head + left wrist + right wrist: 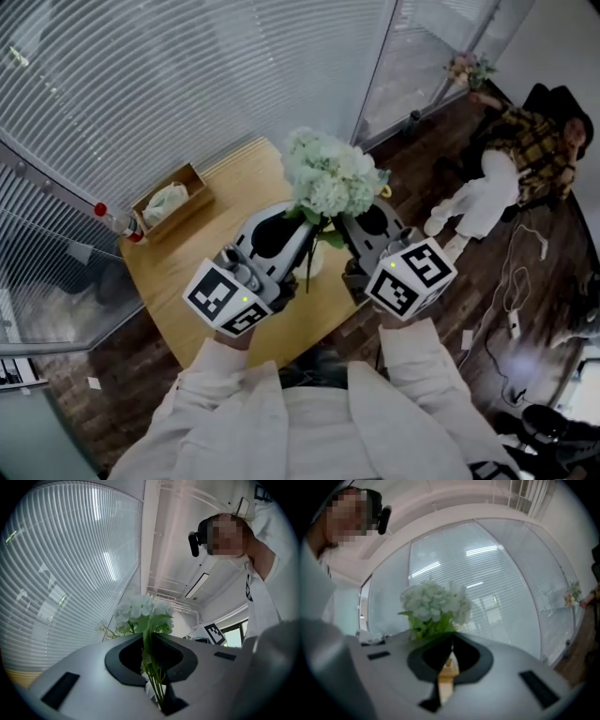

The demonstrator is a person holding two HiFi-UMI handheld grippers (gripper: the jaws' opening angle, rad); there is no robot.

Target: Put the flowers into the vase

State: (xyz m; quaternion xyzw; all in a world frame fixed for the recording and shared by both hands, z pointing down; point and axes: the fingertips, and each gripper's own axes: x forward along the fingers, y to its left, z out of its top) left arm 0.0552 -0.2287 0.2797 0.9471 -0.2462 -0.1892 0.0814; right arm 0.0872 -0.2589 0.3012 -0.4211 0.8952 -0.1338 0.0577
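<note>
- Along the left I see a curved wall of glass behind pale horizontal slatted blinds [187, 75], running around behind the table.
- A small clear bottle with a red cap [117, 222] lies at the table's left edge.
- Just right of it, an open light-wood box [199, 184] sits on the table and holds a pale crumpled wad [166, 200].
- The round light-wood tabletop [187, 262] fills the middle and stands on a dark plank floor [441, 309].
- My left gripper [302, 223], grey with black jaw pads and a black-and-white marker cube, is held up over the table. In the left gripper view [147, 637] its jaws are clamped on the thin green stems [154, 677].
- The bunch of pale green-white flowers [330, 173] is in the air above the tabletop, its heads between and above the two gripper tips and its stems hanging down.
- A whitish shape [317, 261] sits under the stems, mostly hidden. I cannot tell whether it is the vase.
- My right gripper [349, 225], also grey, is just beside the bunch. In the right gripper view [451, 641] its jaw tips meet, with the flowers beyond them. A tan strip shows in the slit, and I cannot tell what it is.
- At far right a person in a plaid shirt and white trousers [525, 150] sits on the floor near a small pinkish bouquet [466, 67].
- White cables [514, 281] trail across the floor.
</note>
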